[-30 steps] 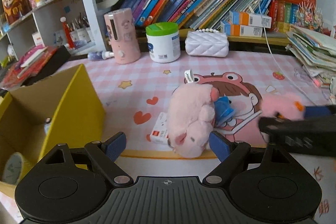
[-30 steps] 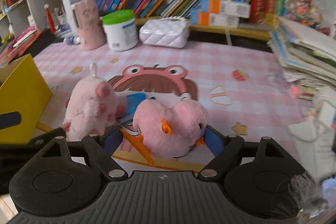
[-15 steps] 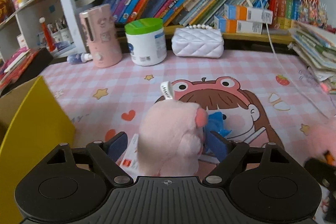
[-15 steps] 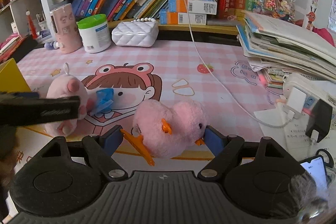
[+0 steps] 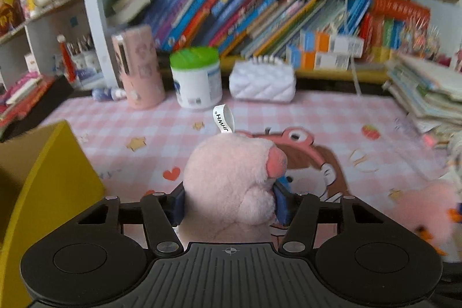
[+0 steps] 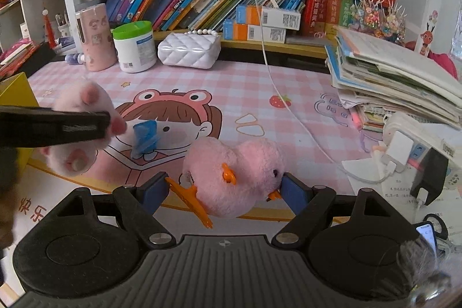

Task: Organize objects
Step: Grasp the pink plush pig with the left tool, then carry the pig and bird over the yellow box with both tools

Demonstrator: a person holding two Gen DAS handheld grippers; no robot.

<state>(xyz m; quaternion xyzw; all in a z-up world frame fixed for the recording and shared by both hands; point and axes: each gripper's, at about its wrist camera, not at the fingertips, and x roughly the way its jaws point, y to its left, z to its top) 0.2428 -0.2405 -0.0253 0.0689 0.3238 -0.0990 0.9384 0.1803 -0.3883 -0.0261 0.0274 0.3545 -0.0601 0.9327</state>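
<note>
My left gripper [image 5: 229, 199] is shut on a pink plush pig [image 5: 231, 178] with a white loop tag, held above the pink mat. The pig also shows in the right wrist view [image 6: 80, 132], gripped by the left gripper's black body [image 6: 55, 126] and lifted. My right gripper [image 6: 223, 188] is shut on a pink plush duck [image 6: 234, 175] with orange beak and feet; the duck shows blurred at the right in the left wrist view [image 5: 433, 210]. A small blue wrapped thing [image 6: 144, 137] lies on the mat between the two toys.
A yellow cardboard box [image 5: 43, 181] stands at the left. At the back stand a pink bottle [image 5: 138, 68], a green-lidded white jar [image 5: 197, 77] and a white quilted purse [image 5: 261, 82] below a bookshelf. Stacked books [image 6: 398, 77] and a power strip [image 6: 418, 140] are at the right.
My left gripper has closed on the pig and lifted it off the mat. My right gripper still holds the duck, and its view has shifted slightly.
</note>
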